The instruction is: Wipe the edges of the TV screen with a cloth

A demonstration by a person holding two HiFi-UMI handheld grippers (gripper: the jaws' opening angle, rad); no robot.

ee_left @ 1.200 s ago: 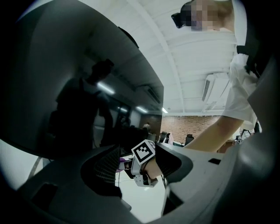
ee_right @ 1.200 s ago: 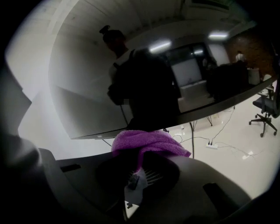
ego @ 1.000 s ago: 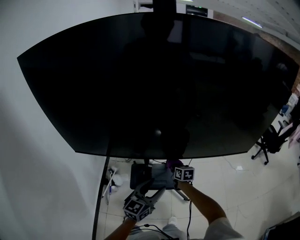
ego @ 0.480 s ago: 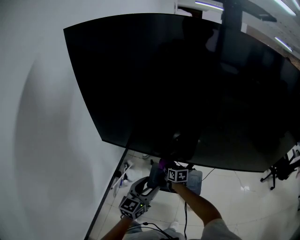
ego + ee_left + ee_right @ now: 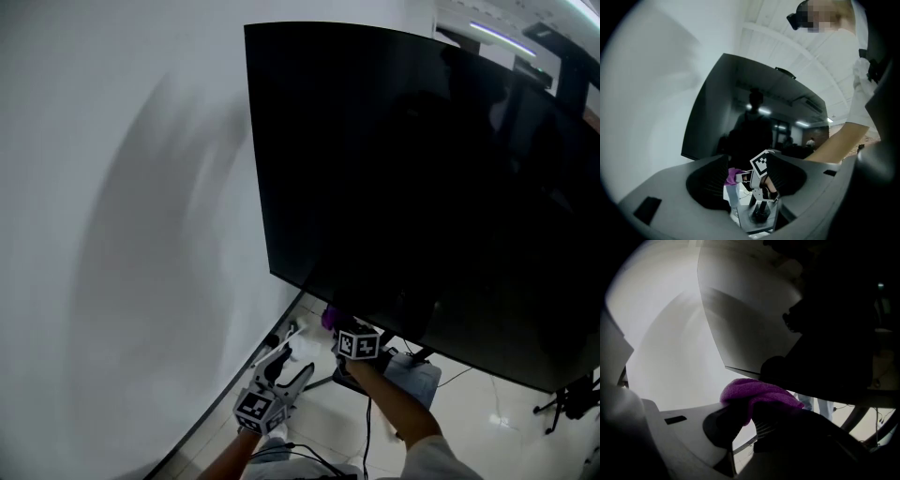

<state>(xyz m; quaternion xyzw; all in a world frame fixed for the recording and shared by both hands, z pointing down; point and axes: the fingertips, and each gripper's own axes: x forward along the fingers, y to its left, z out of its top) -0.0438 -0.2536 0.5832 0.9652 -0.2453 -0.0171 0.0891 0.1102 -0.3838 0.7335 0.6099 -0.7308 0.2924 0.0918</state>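
TV screen [image 5: 422, 187] fills most of the head view, dark, w/ faint reflections of ceiling lights across it. It stands close to a white wall [image 5: 122, 234], and its lower left corner sits near the middle of that view. Purple cloth [image 5: 759, 392] is bunched between the jaws of the right gripper [image 5: 747, 412], which are clamped onto it (fabric bulges out over both jaw tips). That wad is raised to the btm edge of the screen, a short way in from the lower left corner. In the right gripper view it sits right under the edge, but whether it actually presses on the frame I can't tell. The right gripper's marker cube [image 5: 358, 345] faces the head camera, w/ a bare forearm [image 5: 398, 408] trailing down behind it.

The left gripper [image 5: 289, 367] hangs lower and to the left, near the wall and apart from the screen, jaws spread w/ nothing held. Its own view looks up through the gap at the right gripper, the cloth and the screen's lower corner. Below both is a pale tiled floor [image 5: 487, 412], w/ a grey flat object [image 5: 417, 375] just right of the forearm and the legs of an office chair [image 5: 567, 408] at the far right edge.
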